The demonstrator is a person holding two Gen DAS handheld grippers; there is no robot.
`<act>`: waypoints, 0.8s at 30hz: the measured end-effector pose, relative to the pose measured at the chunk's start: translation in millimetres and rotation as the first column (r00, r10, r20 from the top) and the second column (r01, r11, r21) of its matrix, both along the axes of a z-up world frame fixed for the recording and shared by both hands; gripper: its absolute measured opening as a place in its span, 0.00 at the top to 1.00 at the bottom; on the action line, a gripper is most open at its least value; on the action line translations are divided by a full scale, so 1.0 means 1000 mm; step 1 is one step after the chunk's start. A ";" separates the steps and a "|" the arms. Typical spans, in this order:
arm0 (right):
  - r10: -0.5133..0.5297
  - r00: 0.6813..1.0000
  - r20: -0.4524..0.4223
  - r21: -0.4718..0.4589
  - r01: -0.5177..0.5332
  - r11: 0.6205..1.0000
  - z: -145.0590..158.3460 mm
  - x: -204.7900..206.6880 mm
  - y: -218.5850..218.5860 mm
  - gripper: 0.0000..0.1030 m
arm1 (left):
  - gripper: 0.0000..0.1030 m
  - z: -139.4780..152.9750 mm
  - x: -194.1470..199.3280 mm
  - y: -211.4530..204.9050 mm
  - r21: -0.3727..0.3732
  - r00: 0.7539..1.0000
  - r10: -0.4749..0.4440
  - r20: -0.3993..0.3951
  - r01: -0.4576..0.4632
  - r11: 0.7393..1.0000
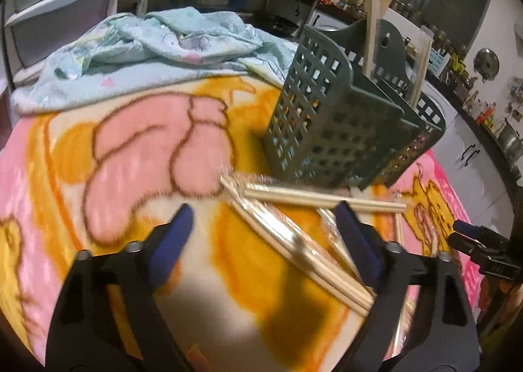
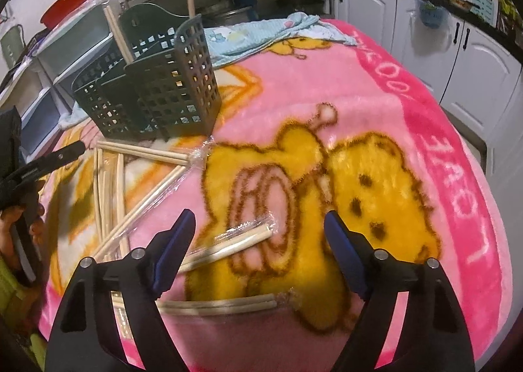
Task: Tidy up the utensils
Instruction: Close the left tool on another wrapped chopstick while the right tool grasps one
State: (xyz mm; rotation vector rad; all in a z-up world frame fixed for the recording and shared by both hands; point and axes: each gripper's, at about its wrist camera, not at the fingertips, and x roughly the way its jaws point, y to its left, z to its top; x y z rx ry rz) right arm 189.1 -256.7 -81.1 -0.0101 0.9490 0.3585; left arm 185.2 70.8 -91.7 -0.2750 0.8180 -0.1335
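left hand-held gripper (image 1: 261, 224) wide open over wrapped chopsticks (image 1: 304, 251) (blurred, seemingly untouched) | right hand-held gripper (image 2: 260, 228) open | basket (image 2: 163, 90) upright

The green basket (image 2: 157, 94) stands upright on the pink blanket (image 2: 376, 103) and blocks the far left part. Just in front of it, wrapped chopsticks (image 2: 143, 152) lie scattered and crossed. To the right of the basket the blanket is bare and free. Behind the basket lies a crumpled blue cloth (image 2: 261, 31).
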 end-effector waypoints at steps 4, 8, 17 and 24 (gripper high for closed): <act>0.010 1.000 -0.017 0.002 -0.010 1.000 -0.004 0.007 -0.001 0.29 | 0.45 -0.007 0.014 0.006 0.009 0.998 -0.037 -0.047 0.037 0.999; 0.010 0.999 -0.042 0.026 -0.009 1.000 -0.010 0.012 -0.002 0.35 | 0.48 -0.013 0.018 0.011 -0.035 0.996 -0.044 -0.072 0.042 0.999; 0.019 0.997 -0.075 0.043 -0.016 0.999 -0.019 0.010 0.003 0.40 | 0.71 -0.022 0.020 0.015 -0.030 0.994 -0.044 -0.103 0.041 0.999; 0.018 0.996 -0.091 0.045 -0.014 0.999 -0.023 0.011 0.005 0.44 | 0.80 -0.023 0.021 0.023 -0.058 0.992 -0.036 -0.122 0.029 0.998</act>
